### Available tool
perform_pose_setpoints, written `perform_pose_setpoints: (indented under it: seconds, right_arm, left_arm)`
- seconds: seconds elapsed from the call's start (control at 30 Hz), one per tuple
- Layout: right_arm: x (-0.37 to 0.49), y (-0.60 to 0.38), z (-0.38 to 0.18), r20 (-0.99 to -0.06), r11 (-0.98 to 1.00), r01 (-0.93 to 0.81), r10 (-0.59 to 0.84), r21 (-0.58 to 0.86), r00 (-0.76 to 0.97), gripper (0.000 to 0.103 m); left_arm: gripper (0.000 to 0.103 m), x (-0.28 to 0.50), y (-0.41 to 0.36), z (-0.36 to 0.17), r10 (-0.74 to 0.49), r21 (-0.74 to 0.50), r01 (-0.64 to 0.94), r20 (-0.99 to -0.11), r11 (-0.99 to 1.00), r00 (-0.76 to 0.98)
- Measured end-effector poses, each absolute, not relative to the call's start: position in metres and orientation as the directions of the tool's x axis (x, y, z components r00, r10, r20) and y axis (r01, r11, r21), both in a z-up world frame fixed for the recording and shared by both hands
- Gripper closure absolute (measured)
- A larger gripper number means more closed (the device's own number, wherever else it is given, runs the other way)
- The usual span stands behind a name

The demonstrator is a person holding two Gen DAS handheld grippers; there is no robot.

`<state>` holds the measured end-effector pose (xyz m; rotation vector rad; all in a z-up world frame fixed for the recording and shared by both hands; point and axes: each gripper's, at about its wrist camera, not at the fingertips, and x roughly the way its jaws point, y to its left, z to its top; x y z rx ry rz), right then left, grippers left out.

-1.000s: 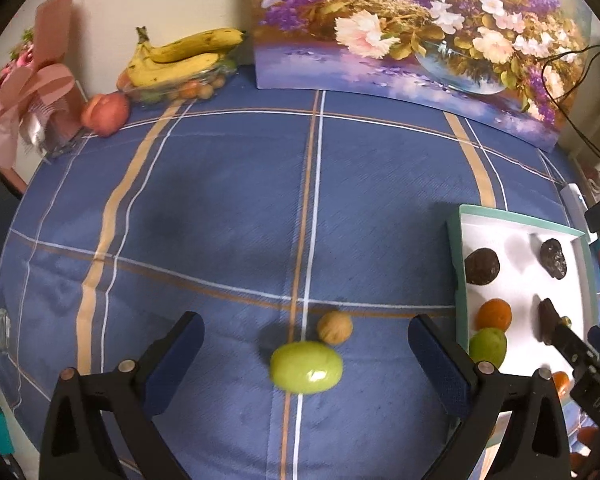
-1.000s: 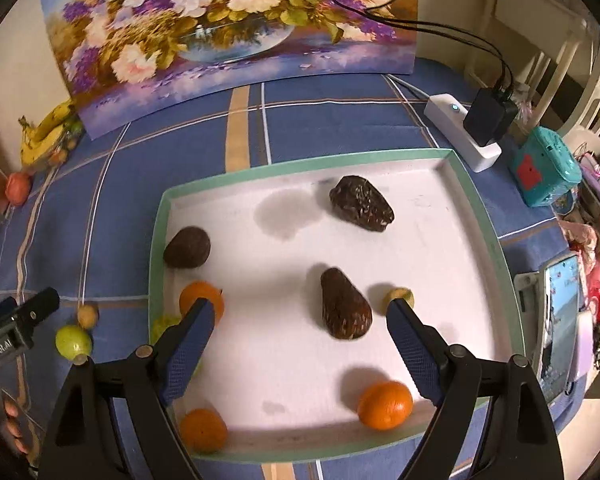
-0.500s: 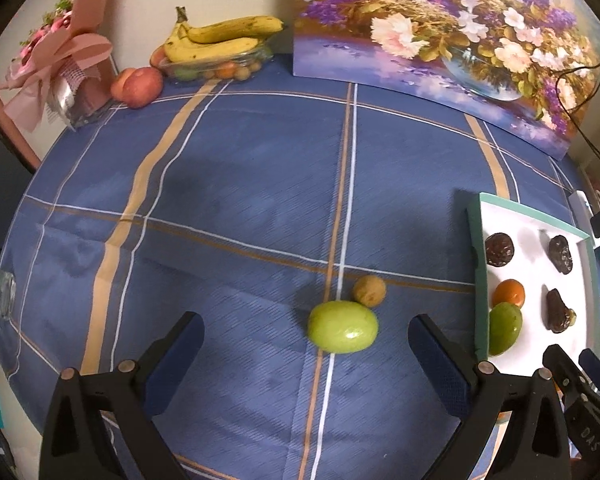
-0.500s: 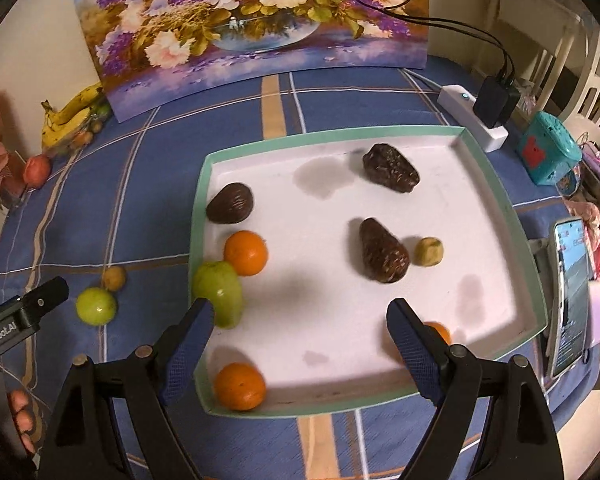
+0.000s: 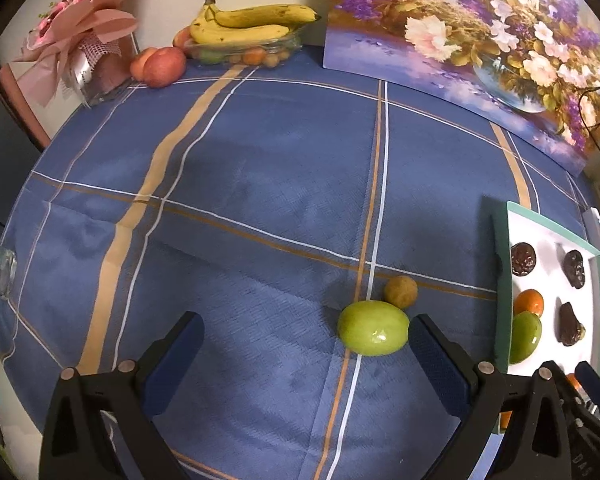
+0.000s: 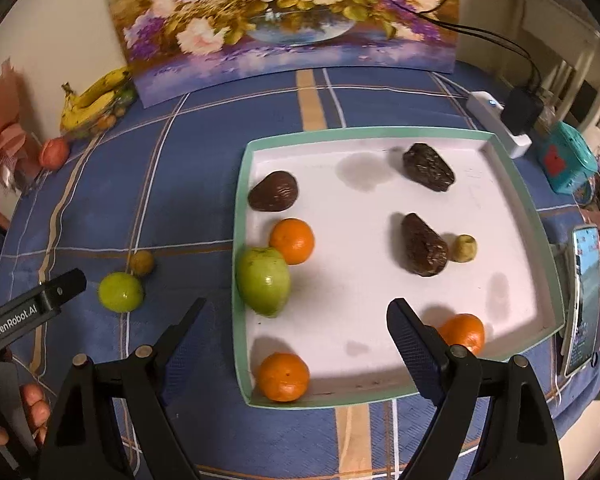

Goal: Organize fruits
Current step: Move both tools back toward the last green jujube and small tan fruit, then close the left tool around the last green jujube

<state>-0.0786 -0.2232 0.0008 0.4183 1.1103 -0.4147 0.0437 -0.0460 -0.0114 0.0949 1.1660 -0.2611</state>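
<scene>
The glossy green fruit (image 5: pixel 373 333) (smooth, egg-shaped) now lies just inside my left gripper's (image 5: pixel 304 340) right finger, having slid over from mid-gap; the jaws gape wide, empty. A small round brown fruit (image 5: pixel 400 291) touches it. Right of both, the teal-rimmed tray (image 6: pixel 239 272) has drawn nearer my wide-open, empty right gripper (image 6: pixel 296 330).
</scene>
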Motion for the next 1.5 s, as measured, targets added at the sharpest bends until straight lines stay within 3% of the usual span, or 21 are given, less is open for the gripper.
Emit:
perform_pose_setpoints:
  seconds: [0.57,0.67,0.73,0.87,0.93,1.07,1.13,1.5]
  right_arm:
    - [-0.075,-0.227,-0.016,-0.933,0.838,0.531,-0.078,0.129,0.35,0.015]
    - [-0.074,-0.226,-0.015,-0.933,0.838,0.53,-0.08,0.129,0.352,0.015]
    - [-0.075,-0.226,-0.014,-0.933,0.838,0.531,-0.081,0.127,0.352,0.015]
    - [-0.076,-0.228,-0.013,-0.931,0.838,0.53,-0.083,0.127,0.355,0.015]
    - [-0.076,-0.228,-0.012,-0.93,0.839,0.53,-0.085,0.126,0.357,0.015]
    - [-0.076,-0.229,-0.011,-0.93,0.84,0.528,-0.086,0.126,0.358,0.015]
    - [-0.076,-0.229,-0.011,-0.93,0.839,0.529,-0.086,0.126,0.358,0.015]
    - [-0.074,-0.229,-0.009,-0.922,0.844,0.522,-0.093,0.128,0.375,0.015]
  left_arm:
    - [0.0,0.056,-0.072,-0.028,-0.236,-0.14,0.329,-0.933,0.934,0.272]
    - [0.006,0.055,-0.08,-0.033,-0.231,-0.134,0.35,-0.939,0.927,0.253]
    - [0.021,0.054,-0.083,-0.036,-0.226,-0.127,0.36,-0.943,0.924,0.246]
    - [0.028,0.054,-0.088,-0.042,-0.227,-0.132,0.37,-0.947,0.92,0.228]
    - [0.039,0.054,-0.09,-0.042,-0.227,-0.13,0.375,-0.947,0.918,0.227]
    - [0.04,0.054,-0.092,-0.042,-0.226,-0.128,0.376,-0.947,0.918,0.23]
    - [0.05,0.055,-0.093,-0.043,-0.235,-0.138,0.376,-0.946,0.916,0.224]
    - [0.05,0.056,-0.074,-0.031,-0.282,-0.191,0.337,-0.928,0.922,0.244]
